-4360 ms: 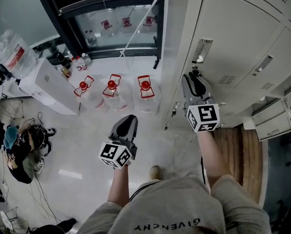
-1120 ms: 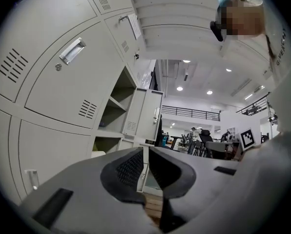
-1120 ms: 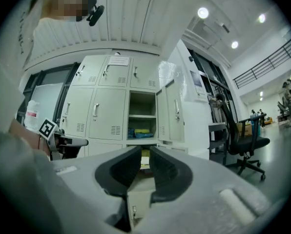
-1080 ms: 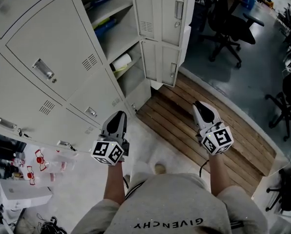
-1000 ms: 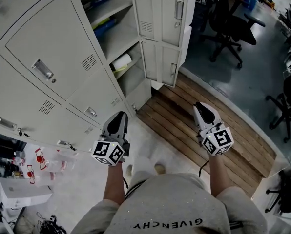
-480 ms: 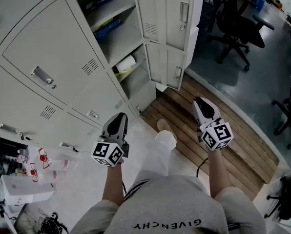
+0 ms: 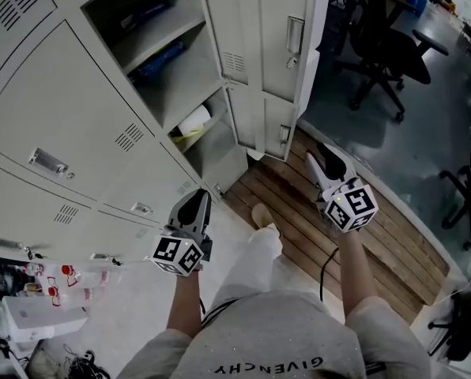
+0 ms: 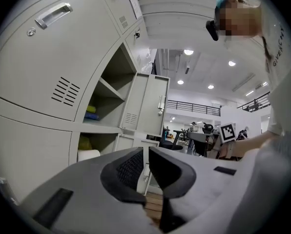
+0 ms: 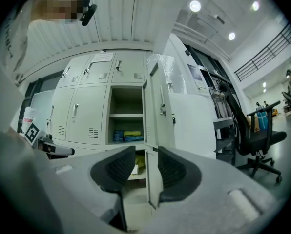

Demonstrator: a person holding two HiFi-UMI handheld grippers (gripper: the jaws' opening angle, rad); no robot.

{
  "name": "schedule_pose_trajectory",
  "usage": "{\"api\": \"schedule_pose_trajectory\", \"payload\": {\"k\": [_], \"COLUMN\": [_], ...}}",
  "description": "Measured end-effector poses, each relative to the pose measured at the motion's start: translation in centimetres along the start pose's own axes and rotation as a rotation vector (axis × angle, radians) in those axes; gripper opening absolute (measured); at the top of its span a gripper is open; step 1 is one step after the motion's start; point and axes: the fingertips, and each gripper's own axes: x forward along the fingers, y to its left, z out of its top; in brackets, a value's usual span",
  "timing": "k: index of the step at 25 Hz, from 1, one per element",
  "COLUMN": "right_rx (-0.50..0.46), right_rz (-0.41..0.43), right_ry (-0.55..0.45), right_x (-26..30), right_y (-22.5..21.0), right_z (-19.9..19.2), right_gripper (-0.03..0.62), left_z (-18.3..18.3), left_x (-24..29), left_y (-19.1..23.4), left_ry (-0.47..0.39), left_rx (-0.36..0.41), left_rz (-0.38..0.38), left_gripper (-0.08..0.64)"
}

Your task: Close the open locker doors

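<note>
Two locker doors stand open on the grey locker bank: the upper door (image 7: 287, 34) and the lower door (image 7: 275, 125) under it. In the right gripper view the upper door (image 9: 160, 106) and lower door (image 9: 153, 179) show edge-on beside the open upper compartment (image 9: 126, 113). My right gripper (image 7: 318, 152) hangs just right of the lower door without touching it; its jaws are opening, with nothing between them. My left gripper (image 7: 197, 202) is lower left, by the closed lockers, jaws shut to a slit and holding nothing.
Folded blue and yellow things (image 9: 125, 135) lie on the upper shelf, and a white roll (image 7: 194, 119) sits in the lower compartment. A slatted wooden platform (image 7: 362, 235) lies below the doors. Office chairs (image 7: 386, 46) stand at right, water bottles (image 7: 54, 279) at lower left.
I have walked from the far end of the lockers to the open ones. In the last second one foot stepped forward and both grippers came closer to the open doors.
</note>
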Motion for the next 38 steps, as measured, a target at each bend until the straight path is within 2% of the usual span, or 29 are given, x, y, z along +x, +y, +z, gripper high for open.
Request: {"api": "schedule_pose_trajectory", "payload": {"k": [11, 18, 27, 38], "right_rx": [-0.041, -0.049, -0.016, -0.022], "right_rz": [0.031, -0.021, -0.015, -0.002], "right_ry": [-0.024, -0.016, -0.01, 0.002], "right_x": [9.3, 13.1, 14.6, 13.5], "right_y": [-4.0, -5.9, -5.9, -2.7], "right_z": [2.3, 3.2, 3.5, 3.6], "right_gripper": [0.184, 0.22, 0.221, 0.221], "left_z": [0.8, 0.9, 1.5, 1.5], "left_x": [2.5, 2.7, 2.7, 0.3], "left_y": [4.1, 6.3, 7.9, 7.9], "left_ry": [0.008, 0.005, -0.011, -0.014], "left_rx": [0.014, 0.01, 0.009, 0.002], "left_rz": [0.061, 0.088, 0.099, 0.105], "left_gripper": [0.031, 0.031, 0.031, 0.031]}}
